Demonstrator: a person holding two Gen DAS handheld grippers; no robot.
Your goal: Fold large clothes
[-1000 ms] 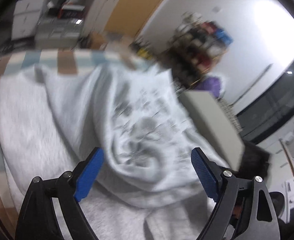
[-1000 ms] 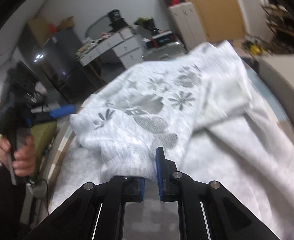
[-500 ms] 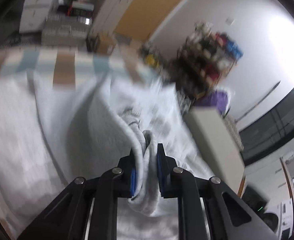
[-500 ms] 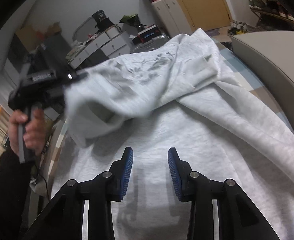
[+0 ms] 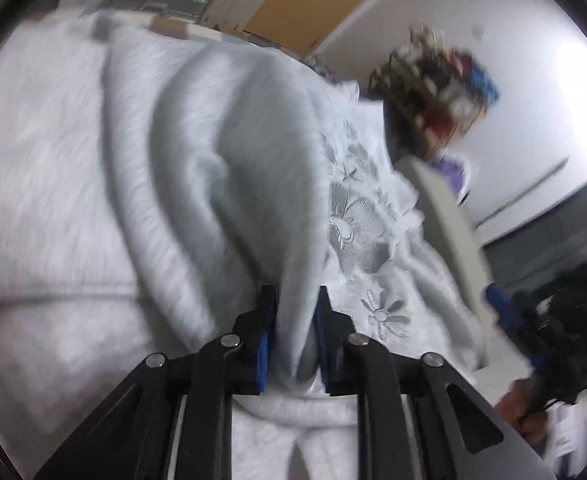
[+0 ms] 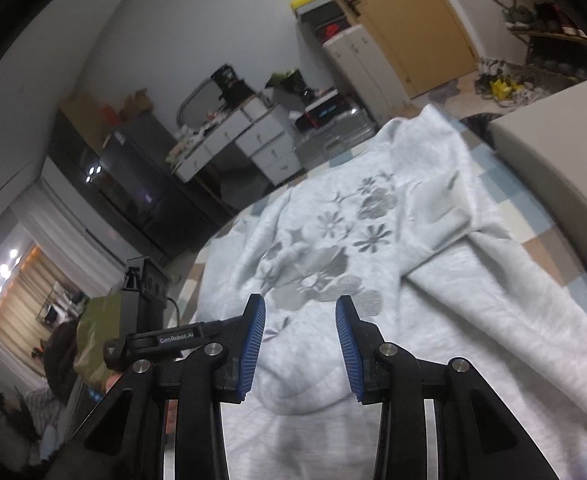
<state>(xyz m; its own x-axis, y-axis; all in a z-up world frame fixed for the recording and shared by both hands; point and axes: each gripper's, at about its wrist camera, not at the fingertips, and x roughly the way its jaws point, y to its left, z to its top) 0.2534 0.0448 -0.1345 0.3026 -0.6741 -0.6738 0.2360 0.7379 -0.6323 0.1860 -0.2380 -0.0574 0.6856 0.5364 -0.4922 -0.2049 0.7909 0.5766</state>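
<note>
Light grey fleece sweatshirt with silver flowers stitched on the front (image 6: 373, 248), spread out over a bed with a checked cover of pale blue, cream and tan squares (image 6: 509, 204). Soft and rumpled, with one part folded across the flower patch and a thick fold bunched up near the bottom edge. Left gripper with black arms and blue pads (image 5: 292, 336) pinched tight on a raised ridge of the grey cloth, the fold squeezed between the two pads and standing up tall in front of the camera. Flower stitching just to the right of that ridge. A bit blurry in the left wrist view. Right gripper with the same black arms and ribbed blue pads (image 6: 300, 344) held wide apart just above the sweatshirt, nothing between the pads, close to the flowers. Pale grey padded bed end (image 6: 553, 152) along the right side. White drawers with clutter on top (image 6: 253, 136), a black cabinet (image 6: 141, 184) and a tan wooden door (image 6: 409, 16) far back in the room.
</note>
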